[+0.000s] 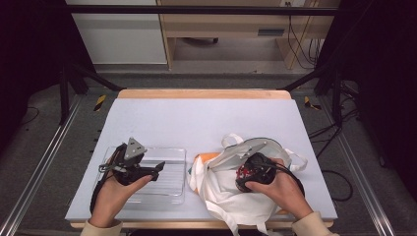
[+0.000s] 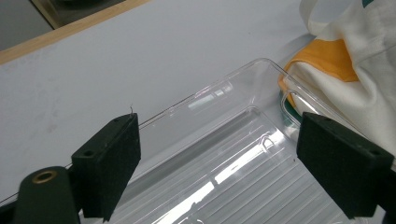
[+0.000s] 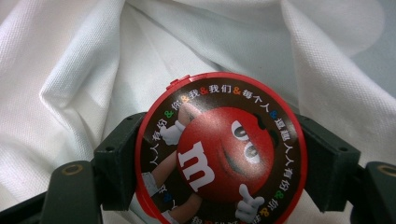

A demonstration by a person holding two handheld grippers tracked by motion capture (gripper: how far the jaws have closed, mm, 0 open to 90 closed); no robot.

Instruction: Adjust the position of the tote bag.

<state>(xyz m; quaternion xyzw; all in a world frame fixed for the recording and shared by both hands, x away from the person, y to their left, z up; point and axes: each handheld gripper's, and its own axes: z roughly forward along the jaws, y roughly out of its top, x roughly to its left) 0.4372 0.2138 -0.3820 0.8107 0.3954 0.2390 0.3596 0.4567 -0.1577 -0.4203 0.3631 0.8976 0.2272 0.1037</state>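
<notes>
A round red candy tin [image 3: 219, 158] with a cartoon face and a ring of printed characters on its lid sits between the black jaws of my right gripper [image 3: 222, 161]. Both pads press on its rim. In the high view that gripper [image 1: 252, 173] rests on a crumpled white tote bag [image 1: 231, 196] at the front right, and a bit of red from the tin [image 1: 243, 173] peeks out. My left gripper [image 1: 157, 170] hovers over a clear plastic tray [image 1: 172, 150] at the front left. Its jaws stand wide apart [image 2: 219, 154] with nothing between them.
An orange item [image 1: 204, 157] lies under the bag's left edge, touching the tray's corner [image 2: 285, 79]. White bag handles [image 1: 231, 140] loop toward the back. The pale grey table mat [image 1: 206, 118] stretches behind both, ending at a wooden strip [image 1: 204, 93].
</notes>
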